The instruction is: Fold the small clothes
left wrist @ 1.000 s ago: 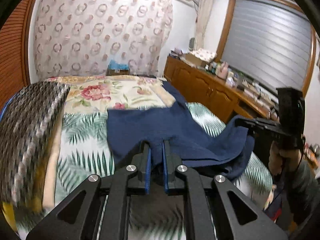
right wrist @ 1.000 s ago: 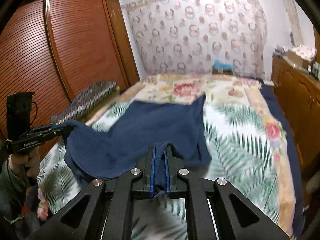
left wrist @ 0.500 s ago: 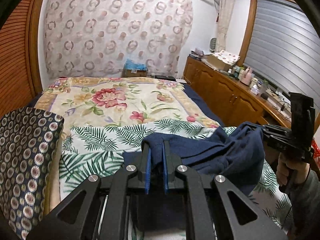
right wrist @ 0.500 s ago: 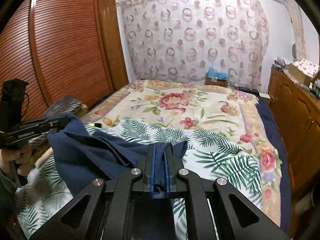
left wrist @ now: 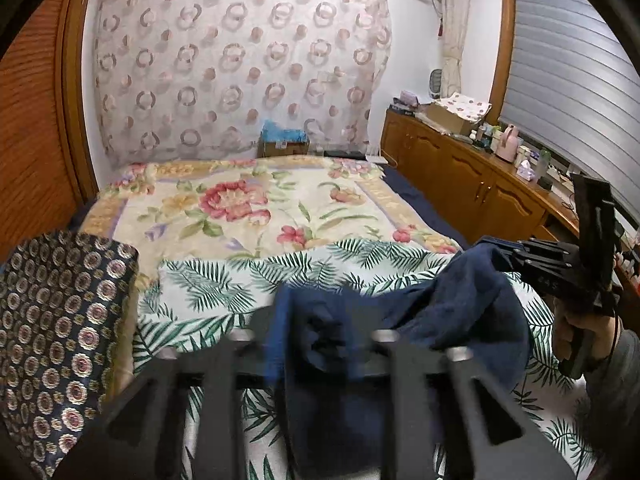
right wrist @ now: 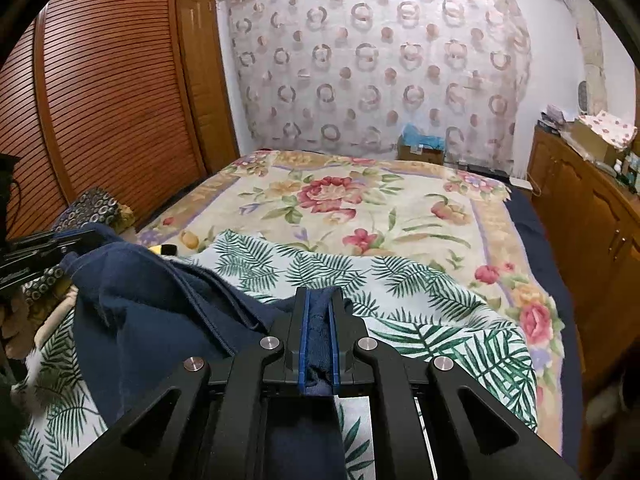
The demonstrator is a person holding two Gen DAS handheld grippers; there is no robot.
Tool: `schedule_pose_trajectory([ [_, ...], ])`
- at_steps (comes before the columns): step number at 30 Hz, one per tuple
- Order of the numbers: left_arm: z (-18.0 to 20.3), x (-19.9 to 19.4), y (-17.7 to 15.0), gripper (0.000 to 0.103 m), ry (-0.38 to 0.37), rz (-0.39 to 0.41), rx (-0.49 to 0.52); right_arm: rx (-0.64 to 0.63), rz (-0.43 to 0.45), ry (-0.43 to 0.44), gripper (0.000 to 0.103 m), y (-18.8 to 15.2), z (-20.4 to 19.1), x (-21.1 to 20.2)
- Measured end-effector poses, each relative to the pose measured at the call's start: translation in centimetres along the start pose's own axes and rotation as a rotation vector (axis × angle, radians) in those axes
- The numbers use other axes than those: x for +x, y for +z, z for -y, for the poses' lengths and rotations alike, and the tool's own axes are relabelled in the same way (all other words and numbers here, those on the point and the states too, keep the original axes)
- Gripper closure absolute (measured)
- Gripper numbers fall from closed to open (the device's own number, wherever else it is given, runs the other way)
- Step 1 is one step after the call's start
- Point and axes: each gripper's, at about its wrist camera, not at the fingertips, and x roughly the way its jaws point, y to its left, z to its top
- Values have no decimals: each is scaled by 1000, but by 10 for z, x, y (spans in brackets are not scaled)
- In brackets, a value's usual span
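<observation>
Navy garment (right wrist: pixel 160 300), no legible label visible

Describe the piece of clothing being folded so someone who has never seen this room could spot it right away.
Start at the bed filling the room, then find the white palm-leaf sheet across its near end. The garment lies bunched there, one edge pinched in the right gripper. It is the only plain dark navy cloth among floral and leafy prints.
</observation>
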Motion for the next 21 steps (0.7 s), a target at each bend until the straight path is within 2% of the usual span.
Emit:
schedule_pose_trajectory([
  [4, 0, -16, -4, 25, -11, 30, 9, 0, 5, -10, 95, -2, 1, -8],
  [5, -1, -21, -5, 23, -15, 35, 4, -1, 6, -20, 95, -3, 1, -11],
  [7, -2, -25, -9, 23, -18, 30, 5, 0, 12, -57, 79, -4, 3, -16],
  [9, -1, -24, -15, 23, -20, 11, 9, 11, 32, -82, 52, -3, 5, -22],
  [10, 0, -22, -19, 23, -17, -1, 14, 31, 37, -73, 49, -2, 7, -26],
  [15, 6, -2, -42, 23, -15, -100, 51, 33, 42, -1, 48, -10, 1, -44],
  [18, 3, 14, -53, 23, -4, -152, 45, 9, 4, 50, 48, -22, -8, -47],
  [21, 0, 22, -58, 23, 9, -176, 33, -31, -47, 46, 48, -30, -19, -38],
])
